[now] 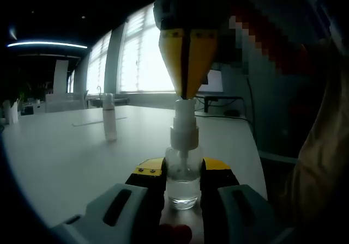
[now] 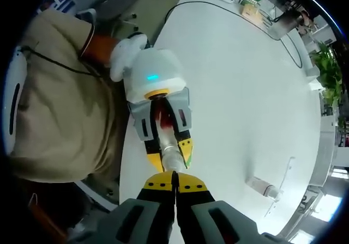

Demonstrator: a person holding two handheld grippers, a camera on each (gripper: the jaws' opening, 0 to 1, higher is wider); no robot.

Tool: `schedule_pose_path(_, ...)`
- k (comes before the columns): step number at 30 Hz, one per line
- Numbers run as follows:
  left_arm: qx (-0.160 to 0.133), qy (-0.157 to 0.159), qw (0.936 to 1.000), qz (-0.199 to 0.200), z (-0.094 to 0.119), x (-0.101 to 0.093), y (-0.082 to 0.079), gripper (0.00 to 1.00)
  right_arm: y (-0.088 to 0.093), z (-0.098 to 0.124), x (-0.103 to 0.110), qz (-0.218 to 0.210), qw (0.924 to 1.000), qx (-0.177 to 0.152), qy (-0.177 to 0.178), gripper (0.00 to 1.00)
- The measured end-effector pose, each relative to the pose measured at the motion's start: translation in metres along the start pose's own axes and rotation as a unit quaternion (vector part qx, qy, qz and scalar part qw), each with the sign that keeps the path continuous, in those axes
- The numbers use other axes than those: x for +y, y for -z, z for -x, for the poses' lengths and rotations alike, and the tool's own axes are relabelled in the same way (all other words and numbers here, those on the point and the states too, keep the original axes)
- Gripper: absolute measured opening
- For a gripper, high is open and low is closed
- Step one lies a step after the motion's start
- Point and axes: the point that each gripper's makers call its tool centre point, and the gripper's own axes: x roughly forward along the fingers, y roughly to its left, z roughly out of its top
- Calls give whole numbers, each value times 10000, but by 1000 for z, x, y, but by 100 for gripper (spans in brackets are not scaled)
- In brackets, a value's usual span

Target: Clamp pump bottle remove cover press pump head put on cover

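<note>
The left gripper point(image 1: 182, 187) has its fingers point(image 1: 146, 174) clamped on the clear pump bottle point(image 1: 183, 181), standing near the counter point(image 1: 65, 151) edge. The right gripper point(image 2: 175, 188), fingers pressed together, bears down on the pump head point(image 1: 184, 119). The cover point(image 1: 109, 117) stands apart toward the counter's middle.

Pump head point(image 1: 184, 125) tip hidden by right gripper point(image 1: 187, 94); far bottle point(image 2: 264, 188) label unreadable
</note>
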Motion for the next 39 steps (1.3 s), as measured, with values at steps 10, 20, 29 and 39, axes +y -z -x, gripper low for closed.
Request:
schedule_pose_path(10, 2, -6, 10000, -2, 0, 0, 0, 15, 0, -1, 0, 3, 10000, 55, 30, 0)
schedule_pose_path(20, 2, -5, 10000, 0, 0, 0, 0, 15, 1, -6, 1, -148, 9999, -29, -28, 0)
schedule_pose_path(29, 4, -11, 10000, -7, 0, 0, 0, 15, 0, -7, 2, -118, 9999, 61, -11, 0)
schedule_pose_path(39, 4, -11, 10000, -4, 0, 0, 0, 15, 0, -7, 1, -96, 9999, 96, 12, 0)
